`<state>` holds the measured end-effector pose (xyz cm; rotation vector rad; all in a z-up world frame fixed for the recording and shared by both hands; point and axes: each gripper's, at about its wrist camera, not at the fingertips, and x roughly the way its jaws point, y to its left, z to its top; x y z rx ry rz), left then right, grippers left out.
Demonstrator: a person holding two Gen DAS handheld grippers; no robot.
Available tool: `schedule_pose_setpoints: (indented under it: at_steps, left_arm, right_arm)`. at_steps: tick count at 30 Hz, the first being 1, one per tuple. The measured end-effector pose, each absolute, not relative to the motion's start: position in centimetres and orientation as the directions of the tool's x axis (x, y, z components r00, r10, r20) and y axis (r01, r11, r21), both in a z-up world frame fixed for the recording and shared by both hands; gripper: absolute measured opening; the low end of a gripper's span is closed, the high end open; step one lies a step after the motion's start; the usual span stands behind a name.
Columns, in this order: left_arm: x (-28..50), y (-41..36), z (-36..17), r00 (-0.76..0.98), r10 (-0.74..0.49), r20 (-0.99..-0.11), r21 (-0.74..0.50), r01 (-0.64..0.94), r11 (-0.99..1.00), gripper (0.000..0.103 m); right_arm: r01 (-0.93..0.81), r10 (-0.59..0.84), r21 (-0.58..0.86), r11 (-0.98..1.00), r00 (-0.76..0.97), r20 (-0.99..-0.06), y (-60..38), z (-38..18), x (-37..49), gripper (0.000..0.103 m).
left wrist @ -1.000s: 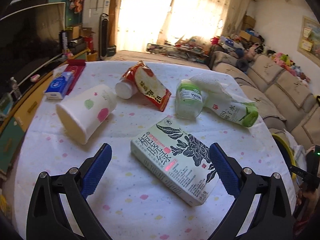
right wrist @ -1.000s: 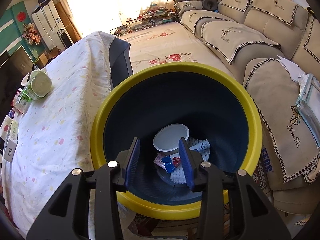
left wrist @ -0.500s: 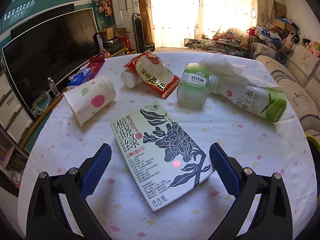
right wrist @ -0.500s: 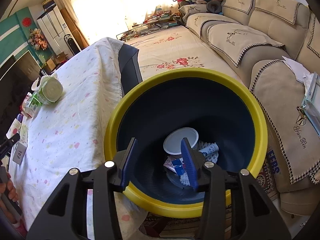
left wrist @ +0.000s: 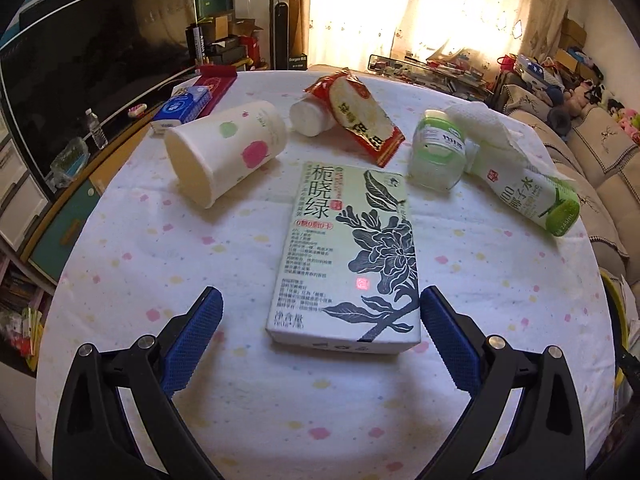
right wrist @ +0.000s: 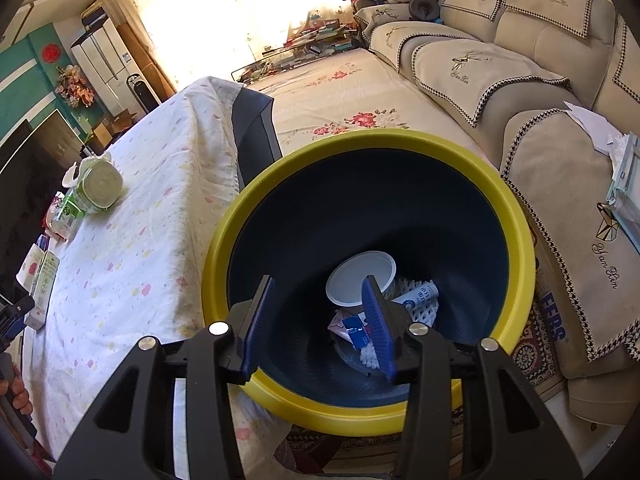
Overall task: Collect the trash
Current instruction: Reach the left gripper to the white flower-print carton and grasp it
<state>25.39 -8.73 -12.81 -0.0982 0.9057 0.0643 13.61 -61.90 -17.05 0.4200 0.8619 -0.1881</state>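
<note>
A flat drink carton point(left wrist: 348, 256) with a black flower print lies on the table straight ahead of my left gripper point(left wrist: 318, 312), which stands wide open just short of the carton's near end. Behind it lie a spotted paper cup point(left wrist: 224, 152), a red snack wrapper point(left wrist: 356, 116), a small clear green-labelled jar point(left wrist: 438, 152) and a green drink bottle point(left wrist: 528, 196) under a tissue. My right gripper point(right wrist: 318, 308) hangs open and empty over the yellow-rimmed dark bin point(right wrist: 516, 216). In the bin lie a white lid point(right wrist: 358, 276) and wrappers point(right wrist: 352, 328).
A blue tissue pack point(left wrist: 184, 106) and a red box point(left wrist: 216, 80) sit at the table's far left edge. A television stand runs along the left. A beige sofa point(right wrist: 520, 60) stands right of the bin. A hand point(right wrist: 16, 392) shows at the right wrist view's left edge.
My left gripper has swung round and sunk a little, so the carton now lies lengthwise between the open fingers. The bin has shifted slightly right in the right wrist view.
</note>
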Motion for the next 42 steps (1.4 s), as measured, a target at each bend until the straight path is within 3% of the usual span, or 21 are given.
schedule_pose_setpoints:
  at_steps: [5, 10, 19, 21, 23, 33, 42]
  left_arm:
    - [26.4, -9.7, -11.8, 0.64, 0.02, -0.768, -0.003, -0.035, 0.999, 0.097]
    - [29.1, -10.7, -12.7, 0.589, 0.047, -0.807, 0.058, 0.001, 0.998, 0.097]
    - [32.0, -11.1, -14.8, 0.52, 0.047, -0.853, 0.063, 0.014, 0.998, 0.093]
    - [32.1, -11.3, -14.7, 0.523, 0.024, -0.852, 0.045, 0.028, 0.999, 0.086]
    - [32.2, -11.3, -14.5, 0.522, 0.001, -0.853, 0.026, 0.041, 0.999, 0.071]
    - [29.9, -13.1, -12.7, 0.533, -0.091, -0.841, -0.012, 0.15, 0.989, 0.071]
    - [26.9, -20.8, -8.9, 0.549, -0.23, -0.803, -0.038, 0.338, 0.94, 0.071]
  right_arm:
    - [0.32, 0.011, 0.279, 0.905, 0.64, -0.769, -61.5, -16.8, 13.7, 0.043]
    - [0.309, 0.01, 0.275, 0.91, 0.648, -0.761, -61.2, -16.1, 13.5, 0.044]
    - [0.316, 0.012, 0.279, 0.907, 0.641, -0.767, -61.4, -16.4, 13.9, 0.046]
    - [0.318, 0.013, 0.28, 0.906, 0.639, -0.769, -61.5, -16.5, 13.9, 0.046]
    - [0.321, 0.013, 0.281, 0.904, 0.638, -0.77, -61.6, -16.7, 13.9, 0.046]
    - [0.338, 0.007, 0.294, 0.894, 0.646, -0.763, -62.4, -16.9, 13.2, 0.046]
    - [0.371, -0.014, 0.312, 0.874, 0.662, -0.749, -64.0, -16.6, 11.3, 0.046]
